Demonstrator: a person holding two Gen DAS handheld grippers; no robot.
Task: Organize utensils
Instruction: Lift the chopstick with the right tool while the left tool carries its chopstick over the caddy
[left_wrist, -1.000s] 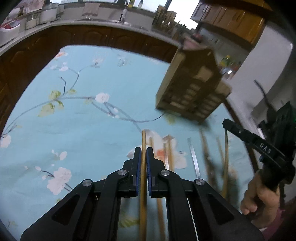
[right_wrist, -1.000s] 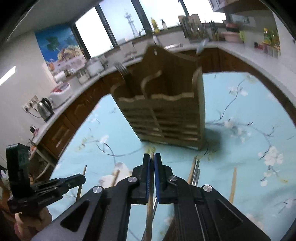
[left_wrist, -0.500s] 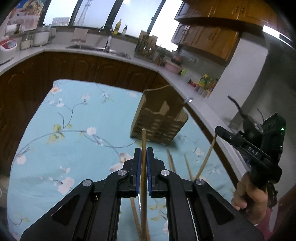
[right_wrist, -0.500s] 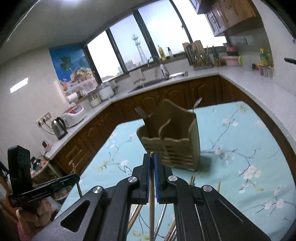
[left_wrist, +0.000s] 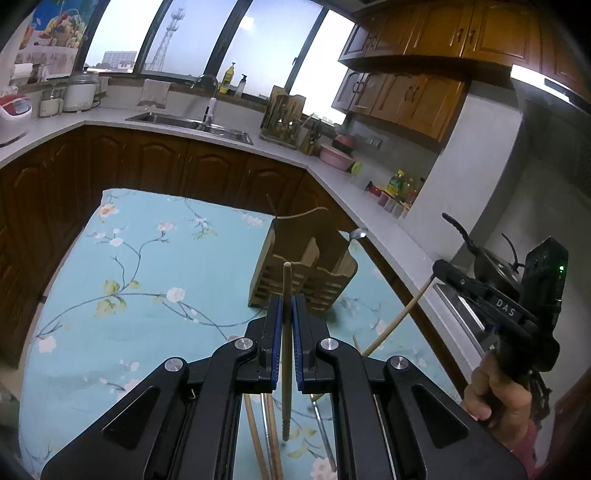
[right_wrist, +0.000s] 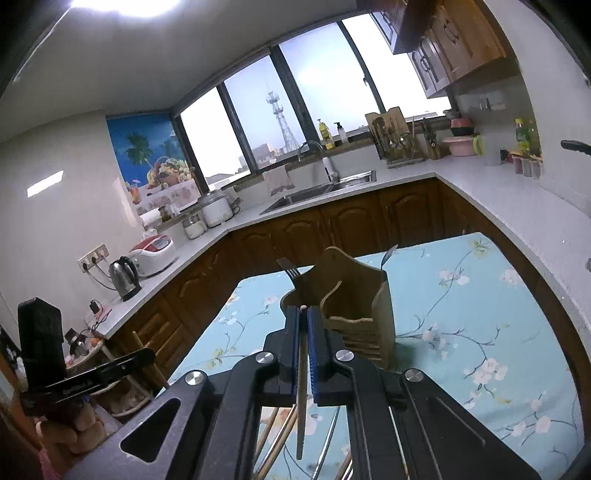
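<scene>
Now: one chopstick in each gripper, both above the table

Left gripper (left_wrist: 287, 306) is clenched on a wooden chopstick (left_wrist: 286, 332); the stick runs between the pads and its tip pokes out ahead, toward the wooden utensil holder (left_wrist: 306, 273). Right gripper (right_wrist: 303, 317) is likewise clamped on a second chopstick (right_wrist: 302, 398), whose end barely clears the jaws. Holder stands upright on the table just beyond both grippers, a fork (right_wrist: 293, 275) and a spoon (left_wrist: 357, 233) standing in it. More chopsticks and metal utensils (left_wrist: 321, 432) lie on the floral blue tablecloth (left_wrist: 147, 288) on the near side of the holder, beneath the grippers. Behind the holder: dark wood cabinets, pale countertop, sink (left_wrist: 192, 123), windows.
</scene>
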